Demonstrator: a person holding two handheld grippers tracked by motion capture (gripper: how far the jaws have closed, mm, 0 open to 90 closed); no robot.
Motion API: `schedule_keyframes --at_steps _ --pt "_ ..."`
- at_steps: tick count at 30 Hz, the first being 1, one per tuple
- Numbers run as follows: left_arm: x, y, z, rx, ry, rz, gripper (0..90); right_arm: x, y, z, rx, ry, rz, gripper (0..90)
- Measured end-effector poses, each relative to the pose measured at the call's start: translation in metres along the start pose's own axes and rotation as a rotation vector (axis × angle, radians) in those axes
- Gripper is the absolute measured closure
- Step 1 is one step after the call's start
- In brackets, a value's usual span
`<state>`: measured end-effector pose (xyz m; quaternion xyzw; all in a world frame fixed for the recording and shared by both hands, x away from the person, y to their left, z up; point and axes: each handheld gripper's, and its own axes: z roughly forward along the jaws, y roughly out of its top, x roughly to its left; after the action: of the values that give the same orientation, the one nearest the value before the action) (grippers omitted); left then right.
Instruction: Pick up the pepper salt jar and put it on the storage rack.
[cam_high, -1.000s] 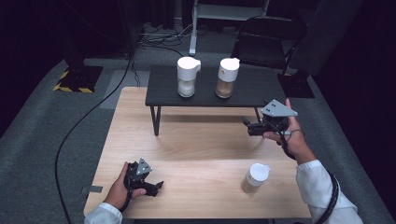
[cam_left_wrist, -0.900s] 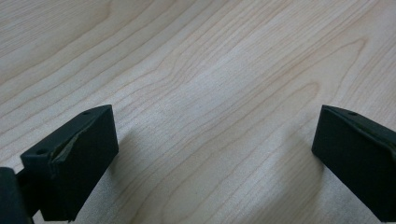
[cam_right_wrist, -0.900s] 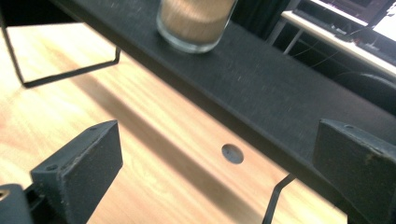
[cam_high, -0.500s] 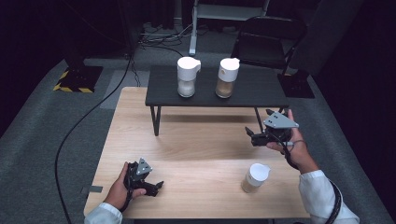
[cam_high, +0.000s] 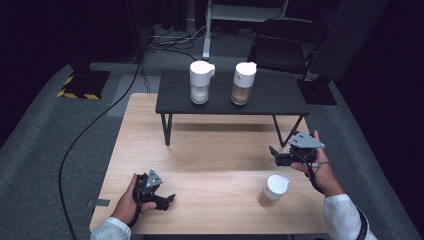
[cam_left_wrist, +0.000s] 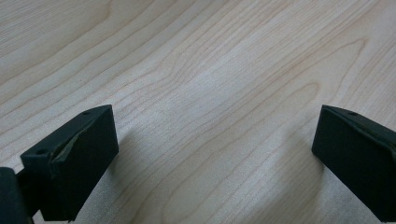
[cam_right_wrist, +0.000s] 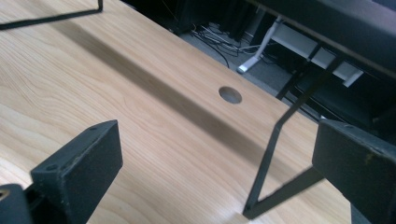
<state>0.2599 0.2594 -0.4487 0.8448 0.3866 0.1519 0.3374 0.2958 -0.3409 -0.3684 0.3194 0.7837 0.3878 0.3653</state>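
My right gripper (cam_high: 278, 155) hangs just above the wooden table (cam_high: 210, 160) with its jaws spread and nothing between them; the jar with the white lid (cam_high: 273, 190) stands near it, toward my edge of the table, so I judge that is what I go for; I would turn the jaws down toward it, come in level at the glass body below the lid, and close only once it sits squarely between them; my left gripper (cam_high: 165, 200) rests released on the wood

White-lidded jar (cam_high: 273, 190) with tan contents, upright on wooden table near right gripper (cam_high: 274, 155).
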Motion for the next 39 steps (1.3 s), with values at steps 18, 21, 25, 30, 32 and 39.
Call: schedule_keyframes --at_steps 18,21,25,30,32,39 --pt "0.000 0.000 0.000 0.000 0.000 0.000 0.0 -0.001 -0.035 -0.004 0.080 -0.008 0.040 1.5" --pt "0.000 0.000 0.000 0.000 0.000 0.000 0.0 -0.001 -0.041 -0.006 0.090 -0.019 0.051 1.5" --pt "0.000 0.000 0.000 0.000 0.000 0.000 0.0 -0.001 -0.051 -0.008 0.108 -0.017 0.071 1.5" --pt "0.000 0.000 0.000 0.000 0.000 0.000 0.0 -0.002 -0.059 -0.010 0.133 -0.017 0.078 1.6" --pt "0.000 0.000 0.000 0.000 0.000 0.000 0.0 -0.002 -0.062 -0.010 0.143 -0.015 0.078 1.6" --pt "0.000 0.000 0.000 0.000 0.000 0.000 0.0 -0.003 -0.072 -0.009 0.181 0.009 0.078 1.9"
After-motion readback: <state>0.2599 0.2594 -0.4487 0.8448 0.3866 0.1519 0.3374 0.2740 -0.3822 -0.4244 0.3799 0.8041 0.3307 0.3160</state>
